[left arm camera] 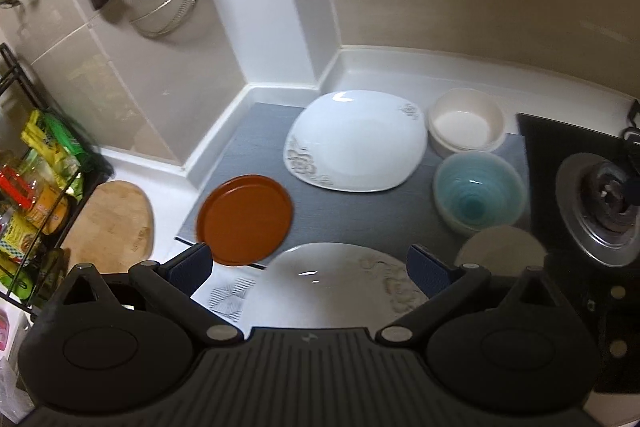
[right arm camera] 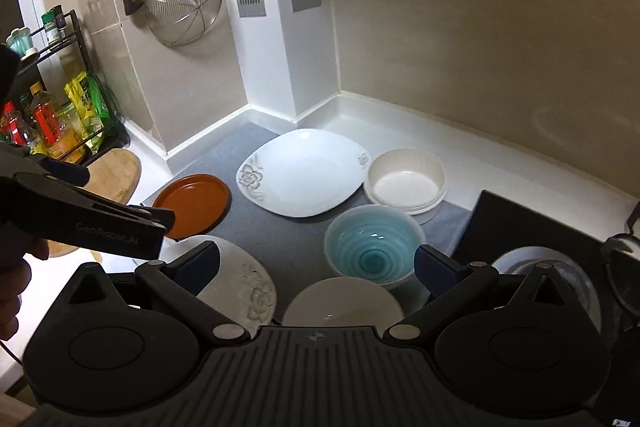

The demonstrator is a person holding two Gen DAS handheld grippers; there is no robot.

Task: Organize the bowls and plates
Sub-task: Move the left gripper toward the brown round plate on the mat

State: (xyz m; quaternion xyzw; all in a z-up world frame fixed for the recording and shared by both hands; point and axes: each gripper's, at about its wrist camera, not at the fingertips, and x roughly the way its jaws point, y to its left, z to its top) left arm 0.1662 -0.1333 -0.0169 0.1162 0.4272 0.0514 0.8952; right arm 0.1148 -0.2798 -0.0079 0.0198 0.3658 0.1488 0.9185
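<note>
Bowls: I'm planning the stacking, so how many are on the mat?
3: a cream bowl at the back right, a blue bowl in front of it, and a white bowl nearest, partly hidden by the gripper.

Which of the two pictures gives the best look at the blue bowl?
The right wrist view. There the blue bowl sits near the middle, sharp, with its rings of colour and whole rim visible. In the left wrist view the same bowl lies further to the right and looks blurred, though its rim still shows whole.
</note>
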